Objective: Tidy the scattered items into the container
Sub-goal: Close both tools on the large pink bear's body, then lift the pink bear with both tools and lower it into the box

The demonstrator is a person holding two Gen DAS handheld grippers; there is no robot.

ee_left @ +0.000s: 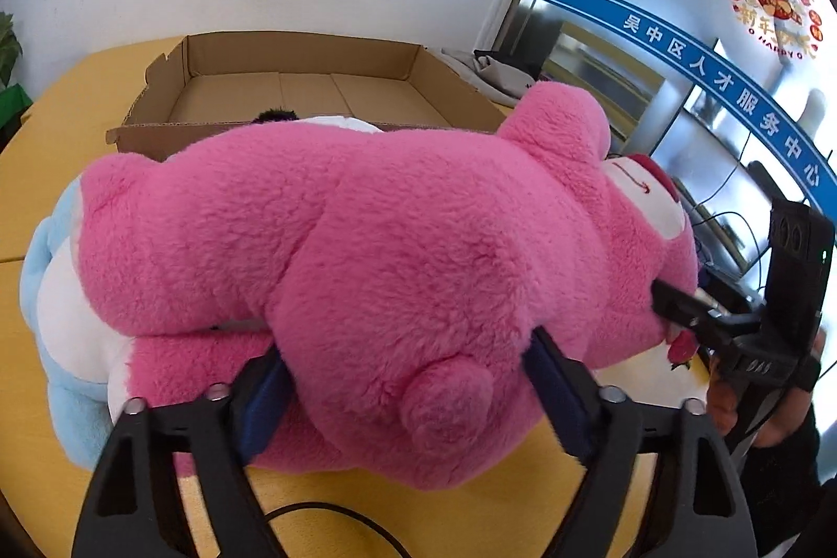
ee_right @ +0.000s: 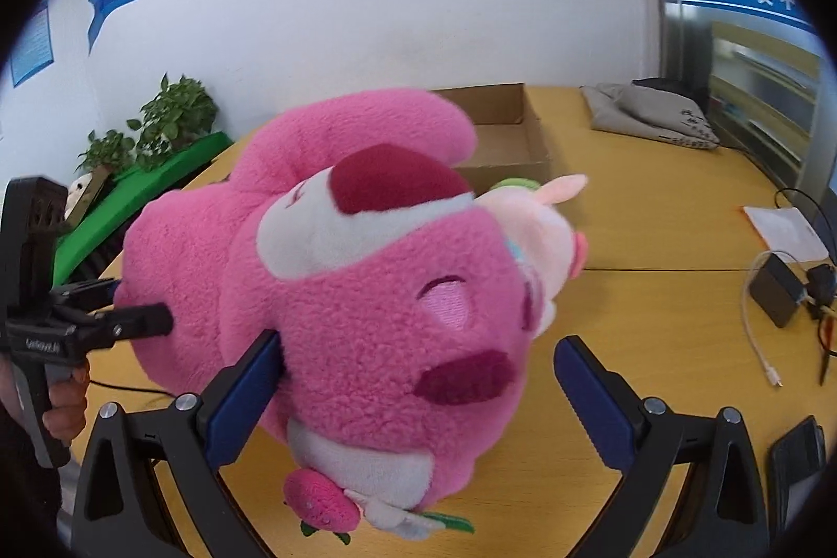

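One pink plush bear (ee_left: 366, 254) on the bench (ee_right: 654, 234) before one cardboard box (ee_left: 293, 87) — left tongs (ee_left: 405, 380) pinch its rump, right tongs (ee_right: 418, 380) straddle its head, right pad clear.

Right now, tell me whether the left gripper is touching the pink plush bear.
Touching. In the left wrist view, both blue pads of the left gripper press into the fur of the pink plush bear near its tail, with no gap showing.

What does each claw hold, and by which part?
The left claw grips the pink bear at its rump; the right claw straddles its head, not gripping.
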